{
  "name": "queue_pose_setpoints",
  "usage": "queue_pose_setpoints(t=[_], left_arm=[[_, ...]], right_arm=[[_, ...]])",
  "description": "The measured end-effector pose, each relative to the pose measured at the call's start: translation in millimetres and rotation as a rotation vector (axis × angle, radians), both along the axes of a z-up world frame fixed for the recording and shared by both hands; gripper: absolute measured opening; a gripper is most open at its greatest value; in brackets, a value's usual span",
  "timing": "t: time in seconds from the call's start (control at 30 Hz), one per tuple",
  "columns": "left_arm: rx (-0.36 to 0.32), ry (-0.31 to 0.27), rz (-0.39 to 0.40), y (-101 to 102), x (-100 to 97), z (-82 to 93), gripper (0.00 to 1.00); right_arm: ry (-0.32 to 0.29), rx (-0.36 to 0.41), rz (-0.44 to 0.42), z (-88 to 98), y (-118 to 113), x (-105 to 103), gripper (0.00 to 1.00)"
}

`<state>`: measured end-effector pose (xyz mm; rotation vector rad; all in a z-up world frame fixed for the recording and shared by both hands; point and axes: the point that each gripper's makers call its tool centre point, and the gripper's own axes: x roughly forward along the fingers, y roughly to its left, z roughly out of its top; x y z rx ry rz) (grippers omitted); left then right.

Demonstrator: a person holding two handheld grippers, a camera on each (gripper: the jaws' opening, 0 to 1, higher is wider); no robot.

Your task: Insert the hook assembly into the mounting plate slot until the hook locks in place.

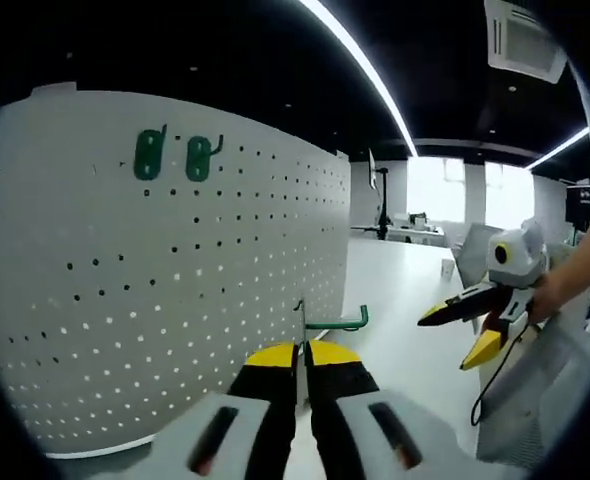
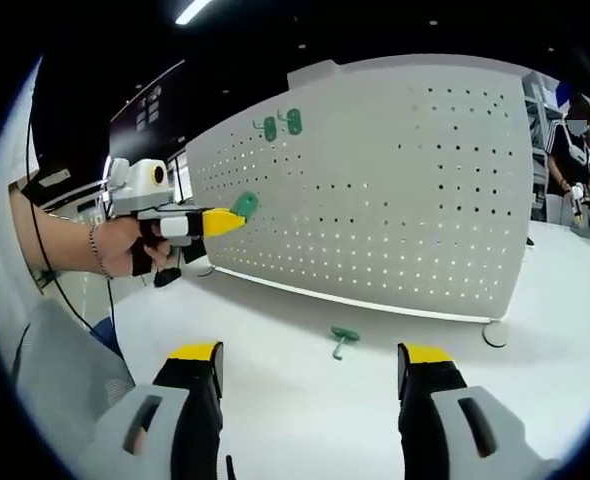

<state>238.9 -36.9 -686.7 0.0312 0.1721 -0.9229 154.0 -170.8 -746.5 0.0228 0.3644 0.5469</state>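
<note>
Green metal shows between the jaws of the left gripper: they are clenched on a hook, gripping its flat plate edge-on, with the bent arm sticking out to the side past the yellow tips. In the right gripper view that same gripper is held up close to the pegboard, the hook's green plate at its tip just off the perforated face, about mid-height near the board's left end. I cannot tell from either view whether the hook touches the holes.

The right gripper is released, jaws spread wide with nothing between them, hovering low over the white table. A spare hook lies on the table ahead of it, in front of the board's lower edge. Two more hooks already hang side by side near the board's upper edge.

The step in hand looks like the approach for insertion: the hook is carried and lined up, not yet seated. The next move likely calls for turning the plate flat to the board, aiming its tabs at a pair of holes, then pressing in and down until it locks. The edge-on grip may make that alignment fiddly. Beyond, a person stands at the far right of the room.
</note>
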Motion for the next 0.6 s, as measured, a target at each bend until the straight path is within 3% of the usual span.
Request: queue_pose_setpoints(t=[0.47, 0.6], left_arm=[[-0.03, -0.024, -0.001, 2, -10.3, 17.4, 0.02], [-0.07, -0.016, 0.007, 5, -9.1, 24.2, 0.02]], right_arm=[[-0.006, 0.003, 0.002, 2.5, 1, 0, 0.68], [-0.004, 0.002, 0.003, 1.5, 1, 0, 0.68]])
